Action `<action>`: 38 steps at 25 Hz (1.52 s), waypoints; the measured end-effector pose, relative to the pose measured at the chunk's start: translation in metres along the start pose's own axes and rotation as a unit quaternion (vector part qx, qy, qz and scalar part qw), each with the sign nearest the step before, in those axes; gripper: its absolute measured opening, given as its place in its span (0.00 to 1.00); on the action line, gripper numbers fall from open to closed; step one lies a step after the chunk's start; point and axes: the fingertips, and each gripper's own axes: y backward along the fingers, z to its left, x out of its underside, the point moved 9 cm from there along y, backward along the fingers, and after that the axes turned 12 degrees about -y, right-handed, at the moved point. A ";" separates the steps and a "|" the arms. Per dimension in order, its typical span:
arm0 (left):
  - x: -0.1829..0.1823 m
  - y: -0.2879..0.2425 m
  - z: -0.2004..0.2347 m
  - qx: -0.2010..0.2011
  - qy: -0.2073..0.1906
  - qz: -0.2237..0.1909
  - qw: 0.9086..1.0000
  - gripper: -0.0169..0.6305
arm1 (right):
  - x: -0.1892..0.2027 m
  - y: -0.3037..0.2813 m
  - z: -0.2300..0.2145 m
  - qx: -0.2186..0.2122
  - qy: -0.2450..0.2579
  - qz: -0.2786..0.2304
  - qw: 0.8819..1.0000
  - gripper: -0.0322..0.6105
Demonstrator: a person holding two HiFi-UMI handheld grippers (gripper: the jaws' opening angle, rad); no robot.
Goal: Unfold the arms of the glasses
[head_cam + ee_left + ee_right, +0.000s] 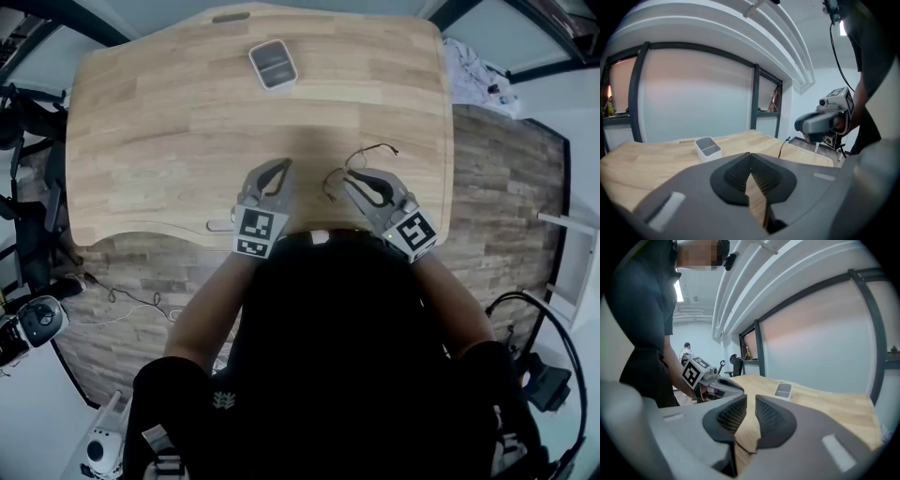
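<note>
The glasses (373, 147), a thin wire frame, lie on the table (141, 141) at about 4 o'clock from its middle, close to the near edge and right at the tips of the right gripper (349, 178). That gripper's pads stand a narrow slit apart. A thin dark wire crosses the bottom of the slit in its own view, but I cannot tell whether it is pinched or only lies beneath. The left gripper (284, 166) sits at the right one's 9 o'clock with its tips pressed together on nothing. One wire runs out from the frame toward 2 o'clock. It may be an arm swung open, but the frame is too fine to tell folded from unfolded, so the scene fits both an arm being worked on and glasses already opened. Any further move would call for a light hold on the front and a gentle swing at the hinge, since the wire looks easy to bend. At the table's 12 o'clock stands a small tray (273, 64) with two compartments, and nothing shows in either.
</note>
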 end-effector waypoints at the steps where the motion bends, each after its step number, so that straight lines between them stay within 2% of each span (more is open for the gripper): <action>1: -0.007 0.003 0.001 -0.011 0.005 -0.008 1.000 0.04 | -0.003 0.002 -0.005 0.007 0.001 0.002 1.000 0.12; 7: -0.055 0.020 0.000 -0.065 0.007 -0.046 0.997 0.04 | -0.014 0.020 -0.035 0.066 -0.008 0.000 0.998 0.10; 13: -0.083 0.015 -0.007 -0.078 -0.002 -0.059 0.995 0.04 | -0.017 0.040 -0.049 0.088 -0.017 -0.002 0.996 0.09; 16: -0.088 0.010 -0.015 -0.078 -0.012 -0.062 0.995 0.03 | -0.011 0.048 -0.054 0.096 -0.017 0.004 0.995 0.05; 22: -0.085 0.005 -0.034 -0.075 -0.017 -0.052 0.996 0.03 | -0.001 0.064 -0.066 0.114 -0.023 0.010 0.993 0.05; 38: -0.088 -0.006 -0.037 -0.064 -0.020 -0.034 0.997 0.03 | 0.005 0.076 -0.088 0.139 -0.048 0.010 0.989 0.05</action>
